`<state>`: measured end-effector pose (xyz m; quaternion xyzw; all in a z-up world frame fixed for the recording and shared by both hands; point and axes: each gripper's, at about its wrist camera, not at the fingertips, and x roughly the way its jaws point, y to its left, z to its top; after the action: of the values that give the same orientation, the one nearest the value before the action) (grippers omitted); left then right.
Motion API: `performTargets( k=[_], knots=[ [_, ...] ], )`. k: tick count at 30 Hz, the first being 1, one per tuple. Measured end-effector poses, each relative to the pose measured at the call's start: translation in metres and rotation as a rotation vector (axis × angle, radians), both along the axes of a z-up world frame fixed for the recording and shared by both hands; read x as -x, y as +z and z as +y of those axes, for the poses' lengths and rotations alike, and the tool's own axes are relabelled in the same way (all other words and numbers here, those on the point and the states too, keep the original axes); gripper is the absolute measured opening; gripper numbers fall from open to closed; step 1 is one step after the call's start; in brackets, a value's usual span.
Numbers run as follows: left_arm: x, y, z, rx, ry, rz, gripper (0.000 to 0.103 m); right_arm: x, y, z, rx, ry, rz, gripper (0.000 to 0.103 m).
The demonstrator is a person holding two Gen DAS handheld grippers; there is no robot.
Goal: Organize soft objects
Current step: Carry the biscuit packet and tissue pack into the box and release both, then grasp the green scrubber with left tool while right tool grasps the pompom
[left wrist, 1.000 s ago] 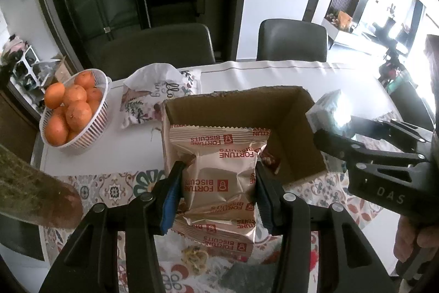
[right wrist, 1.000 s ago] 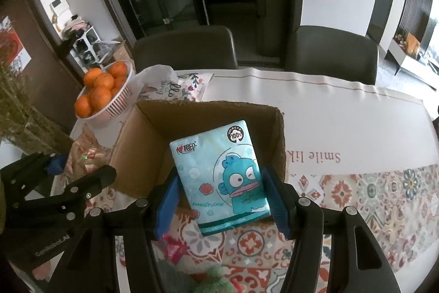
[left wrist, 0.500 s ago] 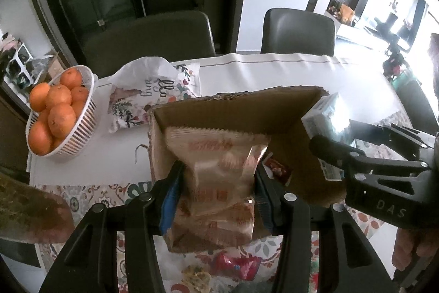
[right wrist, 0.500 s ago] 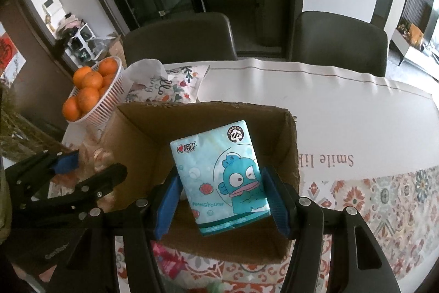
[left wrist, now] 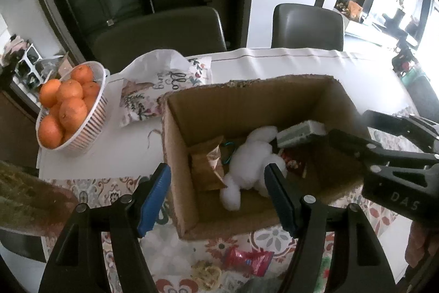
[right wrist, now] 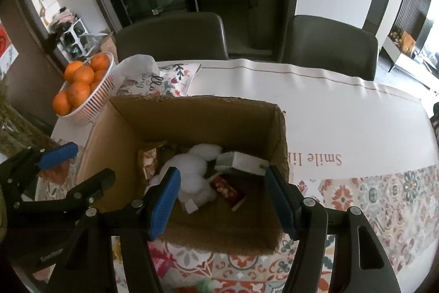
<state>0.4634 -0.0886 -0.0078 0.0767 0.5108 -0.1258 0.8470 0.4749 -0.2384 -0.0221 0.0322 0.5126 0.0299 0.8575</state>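
Observation:
An open cardboard box stands on the table. Inside lie a white plush toy, a brown biscuit packet, a tissue pack and a small red packet. My left gripper is open and empty above the box's near left corner. My right gripper is open and empty over the box's near side; it also shows in the left wrist view.
A white basket of oranges and a floral cushion sit at the back left. A red snack packet and other small items lie on the patterned cloth in front of the box. Two chairs stand behind the table.
Both grippers moved over the box and opened. The biscuit packets dropped from the left one and the tissue pack from the right one; a biscuit packet and the tissue pack now lie inside the box.

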Motion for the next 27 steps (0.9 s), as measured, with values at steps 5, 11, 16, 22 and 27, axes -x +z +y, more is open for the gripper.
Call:
performTargets(
  k=[5, 11, 16, 22, 27],
  knots=[
    [0.018, 0.007, 0.007, -0.002, 0.005, 0.001, 0.07, 0.019, 0.011, 0.005, 0.023, 0.012, -0.01, 0.065],
    [0.048, 0.022, 0.016, -0.018, -0.008, -0.019, 0.07, 0.047, 0.024, 0.012, 0.036, 0.025, -0.017, 0.065],
    [0.076, 0.031, 0.024, -0.021, -0.01, -0.034, 0.072, 0.071, 0.031, 0.018, 0.045, 0.034, -0.01, 0.065],
    [0.104, 0.029, 0.031, 0.002, -0.015, 0.003, 0.072, 0.1, 0.032, 0.025, 0.055, 0.053, 0.011, 0.065],
    [0.124, 0.021, 0.033, 0.018, -0.009, 0.035, 0.072, 0.124, 0.027, 0.028, 0.068, 0.067, 0.026, 0.065]
  ],
)
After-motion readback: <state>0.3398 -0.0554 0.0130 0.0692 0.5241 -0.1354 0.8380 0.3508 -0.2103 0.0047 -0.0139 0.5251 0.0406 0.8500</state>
